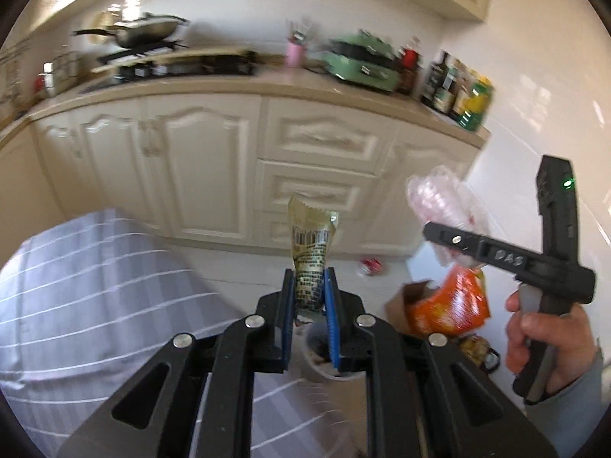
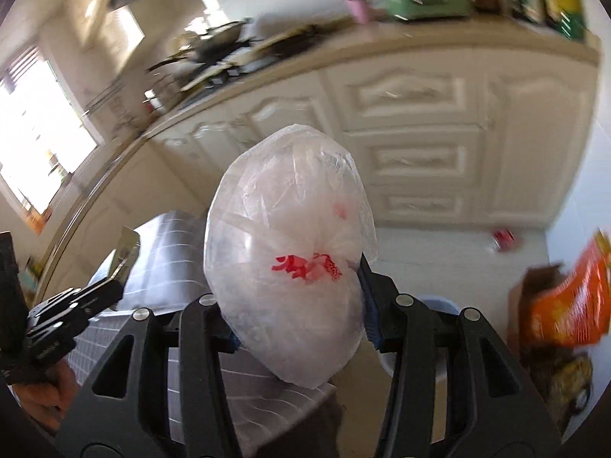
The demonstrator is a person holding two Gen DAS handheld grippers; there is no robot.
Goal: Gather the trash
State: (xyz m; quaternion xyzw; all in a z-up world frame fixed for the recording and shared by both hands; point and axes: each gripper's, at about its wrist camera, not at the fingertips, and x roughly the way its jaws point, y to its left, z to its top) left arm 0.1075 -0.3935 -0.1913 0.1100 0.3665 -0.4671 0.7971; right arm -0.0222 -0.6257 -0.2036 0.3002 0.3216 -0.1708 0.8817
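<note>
Between the blue pads of the left tongs stands a crumpled olive-green wrapper, pinched at its lower end with its torn top pointing up toward the cream cabinets. Just below the pads sits a pale round bin with a dark inside. To the left of it lies a grey cloth with thin white stripes, draped over something whose shape is hidden.

On the right of the left wrist view, the right hand grips the handle of the right tongs, which press on a clear plastic bag. The right wrist view shows these tongs from behind: the bag, puffed up and printed with red marks, fills the gap between the two fingers and bulges above and below them. Only the blue pad on the right side shows; the other is covered by the plastic.

Beside the bin, an orange snack bag sticks up out of a brown cardboard box. Farther off, a small red can lies on the white tiled floor near the base of the cabinets. Above them, the table carries a wok, a pink cup, a green appliance and a row of bottles, all blurred.
</note>
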